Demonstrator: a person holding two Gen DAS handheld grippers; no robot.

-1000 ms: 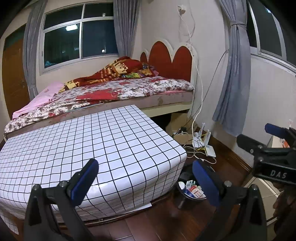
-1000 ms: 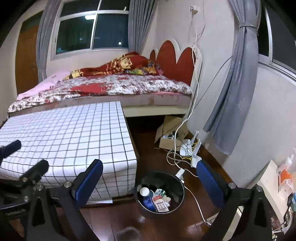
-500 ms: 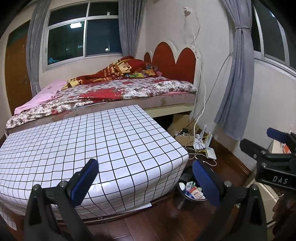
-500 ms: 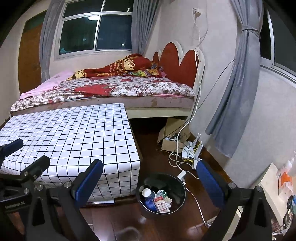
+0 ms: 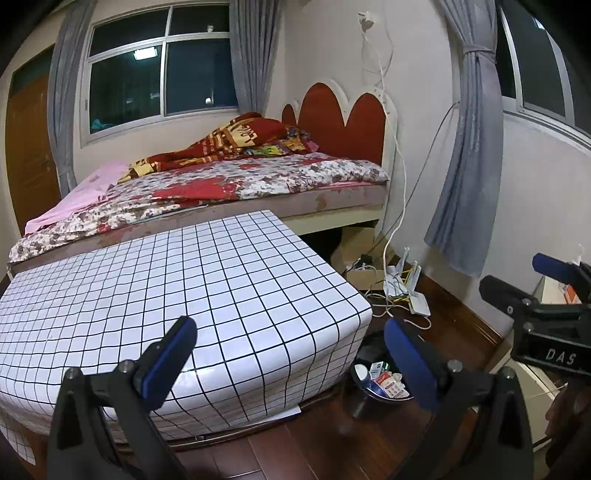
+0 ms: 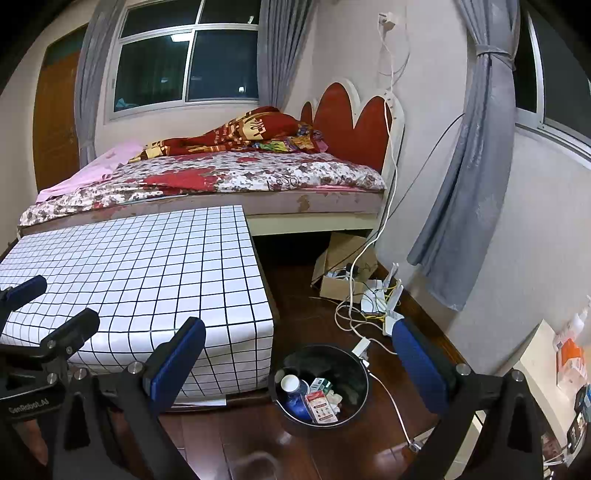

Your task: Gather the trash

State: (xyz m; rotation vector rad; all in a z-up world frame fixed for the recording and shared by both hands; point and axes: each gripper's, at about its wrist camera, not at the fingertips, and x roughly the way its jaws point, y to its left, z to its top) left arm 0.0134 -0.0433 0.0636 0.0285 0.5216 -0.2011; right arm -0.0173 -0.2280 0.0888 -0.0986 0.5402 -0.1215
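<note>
- One round black trash bin stands on the dark wooden floor, just beside the near right corner of the checked table; in the left wrist view the bin is partly hidden behind that corner and the gripper's right finger.
- Trash in the bin: one white round cap on a blue item, one red-and-white packet, one small green-and-white box, and crumpled white paper; any deeper contents cannot be made out.
- One right gripper, jaws spread wide and empty, hangs above the bin, which lies between its two blue-padded fingers.
- One left gripper, likewise spread wide and holding nothing, is held over the table's near corner; it appears at the left edge of the right wrist view.
- One low table, covered in white cloth with a black grid, bare on top.
- One bed behind the table, with one red scalloped headboard and one bunched red blanket.
- One open cardboard box and one white router on the floor by the wall, with tangled cables running up to one wall socket.
- Two windows, each flanked by grey curtains.
</note>
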